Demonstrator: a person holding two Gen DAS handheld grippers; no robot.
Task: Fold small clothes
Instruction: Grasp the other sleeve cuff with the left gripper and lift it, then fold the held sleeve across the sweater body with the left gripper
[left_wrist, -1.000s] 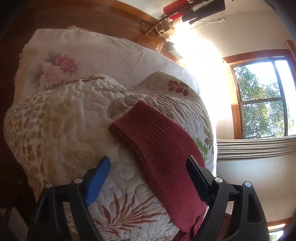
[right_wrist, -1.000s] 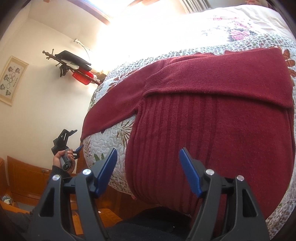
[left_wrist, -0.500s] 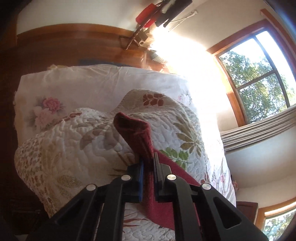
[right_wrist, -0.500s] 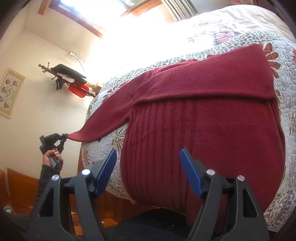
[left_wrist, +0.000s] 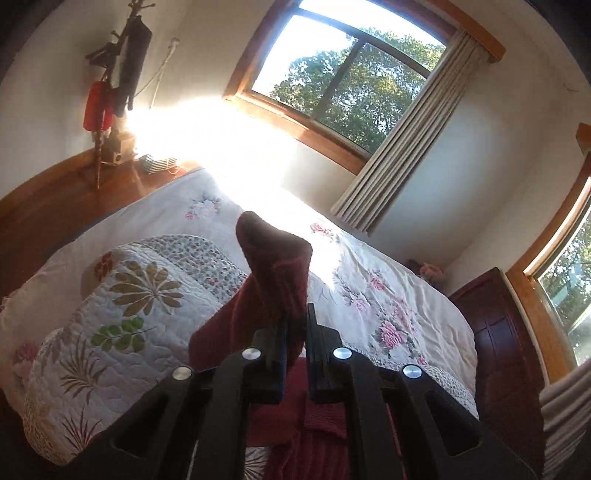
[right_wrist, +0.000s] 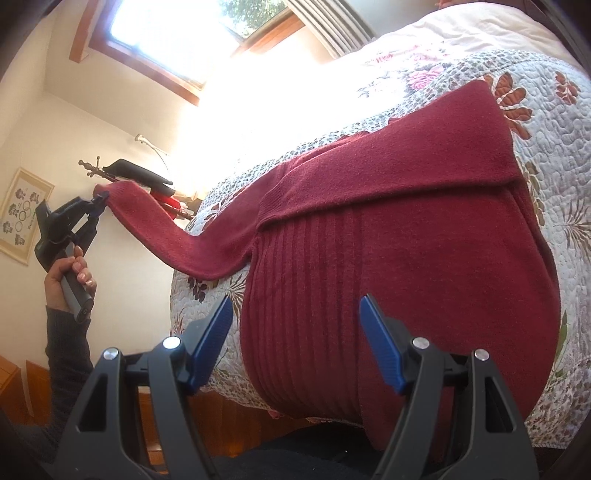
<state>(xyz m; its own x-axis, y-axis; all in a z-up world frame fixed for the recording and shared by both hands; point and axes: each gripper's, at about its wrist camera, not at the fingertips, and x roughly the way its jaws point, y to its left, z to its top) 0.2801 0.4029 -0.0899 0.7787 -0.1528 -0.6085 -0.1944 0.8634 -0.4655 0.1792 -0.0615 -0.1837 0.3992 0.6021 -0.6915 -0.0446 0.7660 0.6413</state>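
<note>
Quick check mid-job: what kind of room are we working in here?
Most likely a home bedroom: a bed with a floral quilt, a wooden headboard, and a curtained window.

Our bed (left_wrist: 424, 295), quilt (right_wrist: 554, 155) on top.
We see a red sweater (right_wrist: 406, 240) lying flat on the quilt.
</note>
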